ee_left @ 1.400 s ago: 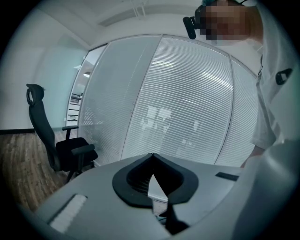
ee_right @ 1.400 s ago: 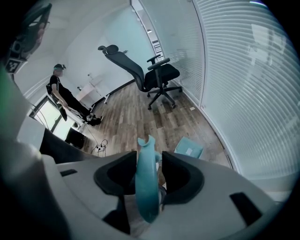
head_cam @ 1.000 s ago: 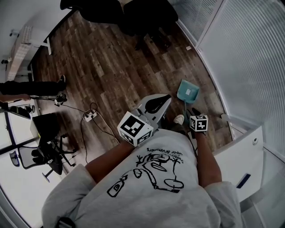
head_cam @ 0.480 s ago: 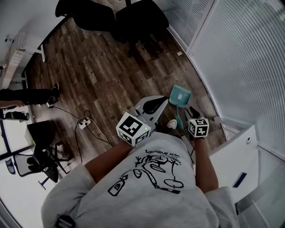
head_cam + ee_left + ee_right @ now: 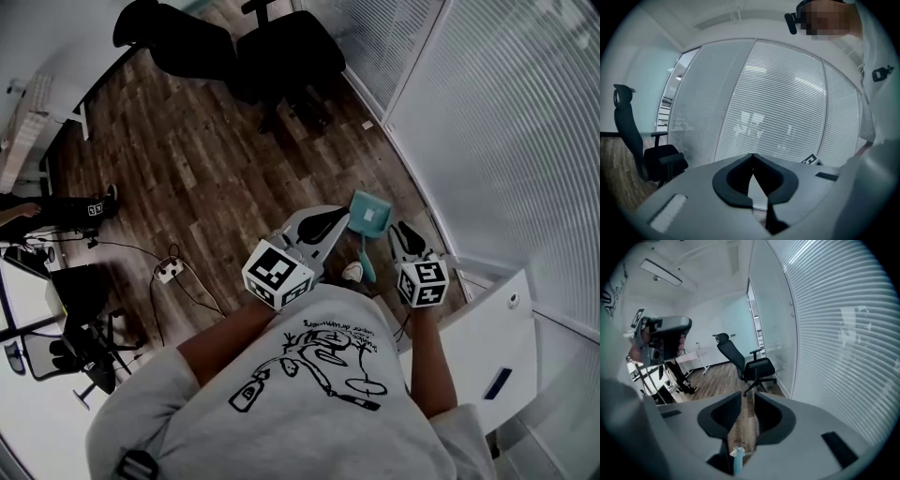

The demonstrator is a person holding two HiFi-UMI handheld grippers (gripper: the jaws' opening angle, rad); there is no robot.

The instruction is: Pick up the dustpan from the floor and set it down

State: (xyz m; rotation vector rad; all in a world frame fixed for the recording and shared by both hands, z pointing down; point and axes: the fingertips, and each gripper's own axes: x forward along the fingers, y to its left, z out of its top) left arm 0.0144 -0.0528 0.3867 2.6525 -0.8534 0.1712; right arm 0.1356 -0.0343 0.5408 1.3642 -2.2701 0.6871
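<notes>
**A:** Where is the dustpan point(image 5: 372, 214)?

**B:** It lies on the floor point(image 5: 216, 159), close to the glass wall point(image 5: 487, 122) at the right. The pan is at the far end and the handle runs near, toward the person's shoe point(image 5: 352, 272). In the head view it sits between the two grippers, and neither touches it.

**A:** And the grippers?

**B:** The right gripper point(image 5: 747, 394) has its jaws a narrow way apart. They have just been closing, with nothing pinched between them. Only a teal sliver of the dustpan shows low in the gap. The left gripper point(image 5: 751, 155) has its tips together and holds nothing.

**A:** How will it handle?

**B:** It looks like moulded plastic, so I'd judge it light, stiff and smooth, and probably a bit slippery. I'd grip the handle toward the pan end so the pan doesn't swing. The thin front lip would make a poor hold.

**A:** Is there room to move?

**B:** It's tight at the right, with the wall just beside the pan and a white cabinet point(image 5: 487, 347) near right. The chairs point(image 5: 286, 42) stand far off. The left is open floor, though a power strip point(image 5: 169, 272) with its cable lies at the near left.
</notes>
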